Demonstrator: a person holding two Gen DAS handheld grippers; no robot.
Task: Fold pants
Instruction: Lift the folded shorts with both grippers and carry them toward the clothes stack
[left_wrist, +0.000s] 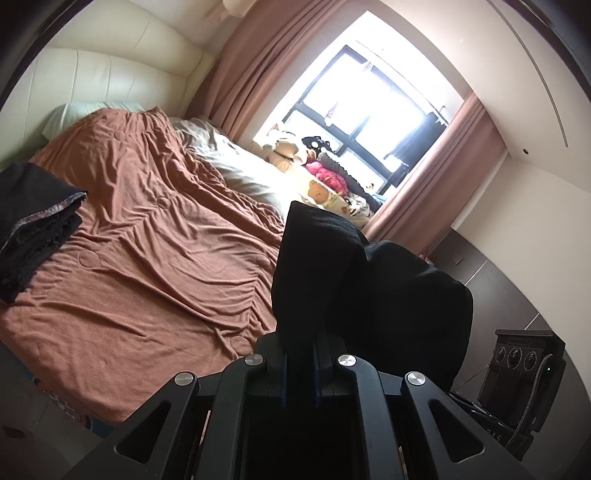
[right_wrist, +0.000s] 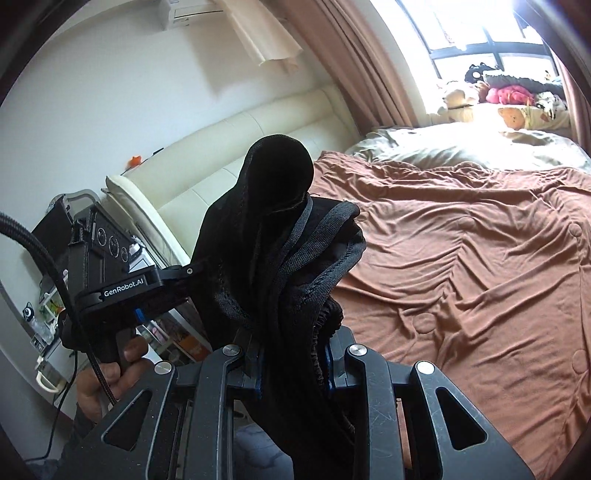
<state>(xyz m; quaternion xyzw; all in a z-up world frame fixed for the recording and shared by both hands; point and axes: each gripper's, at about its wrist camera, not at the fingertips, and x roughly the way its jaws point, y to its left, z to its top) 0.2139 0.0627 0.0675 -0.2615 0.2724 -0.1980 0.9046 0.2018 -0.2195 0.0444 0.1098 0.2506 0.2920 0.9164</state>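
Two grippers: the left gripper (left_wrist: 300, 354) and the right gripper (right_wrist: 293, 363), each clamped on black cloth. One pair of black pants (right_wrist: 280, 236) held up between them. One folded dark garment (left_wrist: 33, 229) on the left of the one bed (left_wrist: 155, 236). One window (left_wrist: 369, 122), far, with two curtains. One hand (right_wrist: 110, 384) shows.

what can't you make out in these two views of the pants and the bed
- Pants: how far they are folded. In both views the black cloth bunches over the fingers, and the lower part is cut off by the frame.
- Left hand-held gripper: fingertips, buried in cloth in the left view.
- Right hand-held gripper: fingertips, likewise covered in the right view.
- Dark pile on the bed: cut off by the left edge; which garment it is.
- Window: outside, washed out by glare.
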